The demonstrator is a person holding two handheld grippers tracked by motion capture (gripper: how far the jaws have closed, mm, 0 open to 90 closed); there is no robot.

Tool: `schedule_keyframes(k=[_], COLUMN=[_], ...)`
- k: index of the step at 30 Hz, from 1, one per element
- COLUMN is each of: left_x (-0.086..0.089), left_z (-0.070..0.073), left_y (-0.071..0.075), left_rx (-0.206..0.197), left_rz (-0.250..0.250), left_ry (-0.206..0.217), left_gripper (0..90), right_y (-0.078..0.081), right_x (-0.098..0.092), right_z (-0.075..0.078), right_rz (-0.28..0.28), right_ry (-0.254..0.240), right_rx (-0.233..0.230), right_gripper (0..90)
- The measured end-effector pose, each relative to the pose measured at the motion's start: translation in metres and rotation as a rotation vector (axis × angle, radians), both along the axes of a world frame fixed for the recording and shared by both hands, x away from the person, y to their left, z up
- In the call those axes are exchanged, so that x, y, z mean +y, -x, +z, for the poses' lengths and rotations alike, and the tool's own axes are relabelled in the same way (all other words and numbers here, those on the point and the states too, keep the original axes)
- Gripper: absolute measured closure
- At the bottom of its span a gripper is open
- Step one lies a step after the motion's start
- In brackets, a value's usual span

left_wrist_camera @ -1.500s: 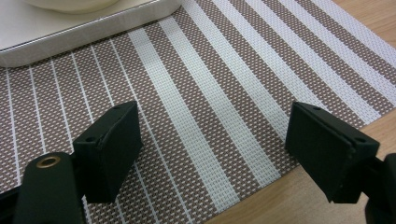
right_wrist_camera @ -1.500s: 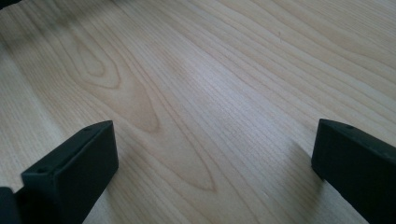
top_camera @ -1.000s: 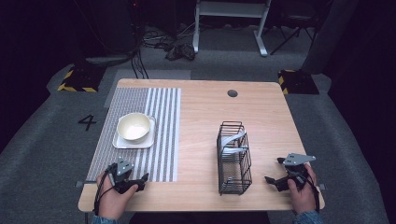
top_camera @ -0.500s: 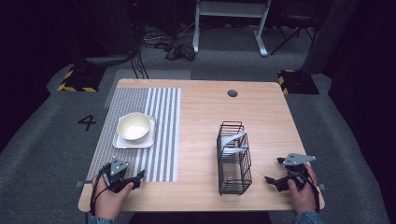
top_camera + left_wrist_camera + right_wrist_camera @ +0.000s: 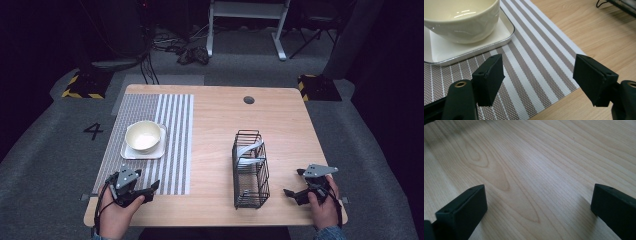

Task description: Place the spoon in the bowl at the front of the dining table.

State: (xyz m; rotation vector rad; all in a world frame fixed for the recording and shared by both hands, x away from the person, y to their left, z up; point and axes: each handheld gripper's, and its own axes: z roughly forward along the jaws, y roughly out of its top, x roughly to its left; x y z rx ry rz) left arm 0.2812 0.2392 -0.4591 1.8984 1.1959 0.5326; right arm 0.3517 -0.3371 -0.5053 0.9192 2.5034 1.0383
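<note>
Looking like barely started: the left hand-held gripper (image 5: 152, 186) hovers jaws apart, having just widened a touch, near the surface's front-left corner, bowl (image 5: 143, 136) untouched just beyond.

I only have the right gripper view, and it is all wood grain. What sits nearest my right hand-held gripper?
Observer: A black wire rack stands just left of the right hand-held gripper.
Operator: Anything in it?
Observer: Pale flat pieces lean at its far end; I cannot tell what they are.
Operator: And the left hand-held gripper?
Observer: The left hand-held gripper is over the striped mat near a cream bowl. Its jaws have just been opening, with nothing between them.
</note>
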Motion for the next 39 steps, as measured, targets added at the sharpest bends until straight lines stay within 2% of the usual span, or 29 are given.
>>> schedule_keyframes(k=[8, 16, 21, 26, 29, 32, 39], left_x=[-0.009, -0.018, -0.025, -0.033, -0.039, -0.049, -0.072], left_z=[0.015, 0.031, 0.042, 0.052, 0.057, 0.064, 0.075], left_y=[0.005, 0.01, 0.013, 0.016, 0.017, 0.019, 0.018], left_rx=[-0.057, -0.088, -0.125, -0.15, -0.162, -0.175, -0.2], left_rz=[0.004, 0.017, 0.01, -0.012, -0.023, -0.062, -0.147], left_ry=[-0.013, 0.009, 0.019, 0.023, 0.012, 0.001, 0.008], left_gripper=[25.1, 24.4, 25.4, 25.4, 25.4, 25.4, 25.4], right_y=[0.0, 0.0, 0.0, 0.0, 0.0, 0.0, 0.0], right_x=[0.0, 0.0, 0.0, 0.0, 0.0, 0.0, 0.0], right_z=[0.0, 0.0, 0.0, 0.0, 0.0, 0.0, 0.0], right_rz=[0.0, 0.0, 0.0, 0.0, 0.0, 0.0, 0.0], right_ry=[-0.001, -0.001, -0.001, -0.001, -0.001, -0.001, -0.001], right_rx=[0.003, 0.003, 0.003, 0.003, 0.003, 0.003, 0.003], right_gripper=[0.5, 0.5, 0.5, 0.5, 0.5, 0.5, 0.5])
